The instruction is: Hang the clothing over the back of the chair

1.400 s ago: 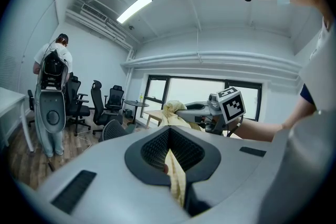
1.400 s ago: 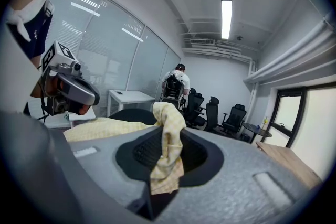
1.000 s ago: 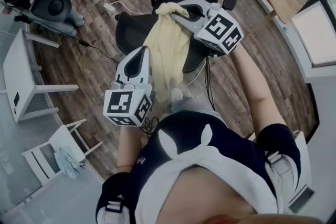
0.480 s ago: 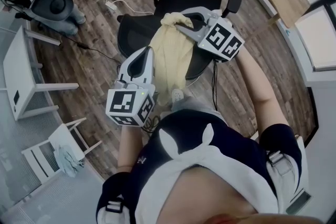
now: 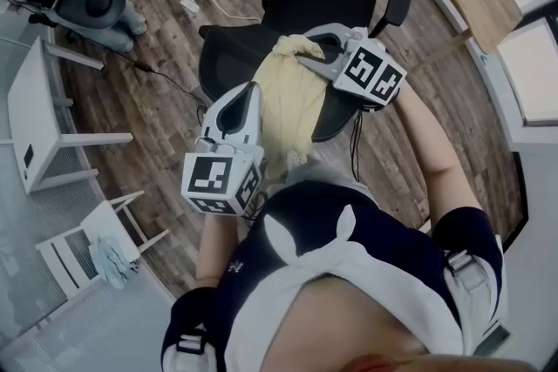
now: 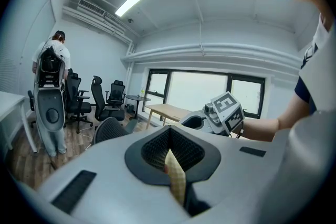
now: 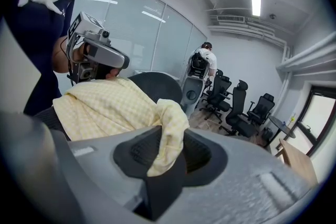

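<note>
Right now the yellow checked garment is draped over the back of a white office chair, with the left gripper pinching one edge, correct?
Only the colour is wrong: the office chair is black, as the head view shows. The yellow checked garment is draped over its back, and the left gripper pinches one edge.

Right gripper (image 5: 305, 57) has lowered toward the near chair back (image 5: 225, 61); its jaws have just been opening, with the cloth (image 5: 288, 100) loose between them.
</note>
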`<state>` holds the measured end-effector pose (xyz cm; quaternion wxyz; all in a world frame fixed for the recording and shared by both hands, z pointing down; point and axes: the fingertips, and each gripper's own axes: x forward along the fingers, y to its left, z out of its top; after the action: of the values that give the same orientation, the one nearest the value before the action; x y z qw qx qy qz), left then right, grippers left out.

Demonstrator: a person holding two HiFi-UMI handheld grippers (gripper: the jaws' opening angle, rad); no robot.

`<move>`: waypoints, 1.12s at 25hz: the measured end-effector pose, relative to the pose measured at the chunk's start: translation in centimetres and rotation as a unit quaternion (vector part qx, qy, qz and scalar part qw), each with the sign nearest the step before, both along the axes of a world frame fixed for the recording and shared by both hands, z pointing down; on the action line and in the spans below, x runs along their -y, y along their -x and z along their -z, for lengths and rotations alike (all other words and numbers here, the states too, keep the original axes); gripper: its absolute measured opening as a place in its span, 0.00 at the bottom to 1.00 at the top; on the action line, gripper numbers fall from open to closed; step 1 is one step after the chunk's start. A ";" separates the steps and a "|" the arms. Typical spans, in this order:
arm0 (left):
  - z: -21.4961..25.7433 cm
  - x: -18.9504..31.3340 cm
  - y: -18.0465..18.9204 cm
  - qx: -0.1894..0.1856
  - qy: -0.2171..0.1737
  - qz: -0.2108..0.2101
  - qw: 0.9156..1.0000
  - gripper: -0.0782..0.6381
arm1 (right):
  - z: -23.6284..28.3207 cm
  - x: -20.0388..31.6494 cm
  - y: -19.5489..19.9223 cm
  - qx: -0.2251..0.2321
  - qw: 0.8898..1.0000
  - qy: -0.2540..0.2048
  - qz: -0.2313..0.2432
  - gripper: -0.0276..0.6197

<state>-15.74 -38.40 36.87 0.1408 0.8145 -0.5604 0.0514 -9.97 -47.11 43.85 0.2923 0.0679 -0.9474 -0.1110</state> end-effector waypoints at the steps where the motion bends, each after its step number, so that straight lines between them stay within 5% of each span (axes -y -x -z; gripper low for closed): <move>1: -0.1 0.0 0.0 0.002 -0.001 0.001 1.000 0.11 | -0.2 0.0 0.0 -0.001 1.000 0.006 0.002 0.22; 11: -0.2 0.0 0.5 0.008 -0.004 0.007 1.000 0.11 | 0.1 1.2 -0.4 0.010 0.999 0.027 -0.035 0.38; 15: -0.2 -0.3 0.5 0.008 -0.003 0.009 1.000 0.11 | 1.6 1.3 -1.3 0.023 0.998 0.014 -0.054 0.38; 20: -0.1 -0.8 0.2 0.011 -0.006 0.013 1.000 0.11 | 6.1 0.7 -2.2 0.096 0.992 -0.017 -0.085 0.38; 26: 1.3 -1.7 -0.6 0.013 -0.020 0.003 1.000 0.11 | 9.9 -2.9 -1.9 0.134 0.988 -0.037 -0.066 0.37; 28: 1.9 -2.4 -1.1 0.010 -0.028 -0.002 1.000 0.11 | 10.5 -4.6 -1.9 0.140 0.987 -0.044 -0.062 0.27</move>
<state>-14.64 -35.96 35.00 0.1126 0.8189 -0.5611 0.0443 -8.11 -42.53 33.30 0.1599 0.1538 -0.9672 -0.1240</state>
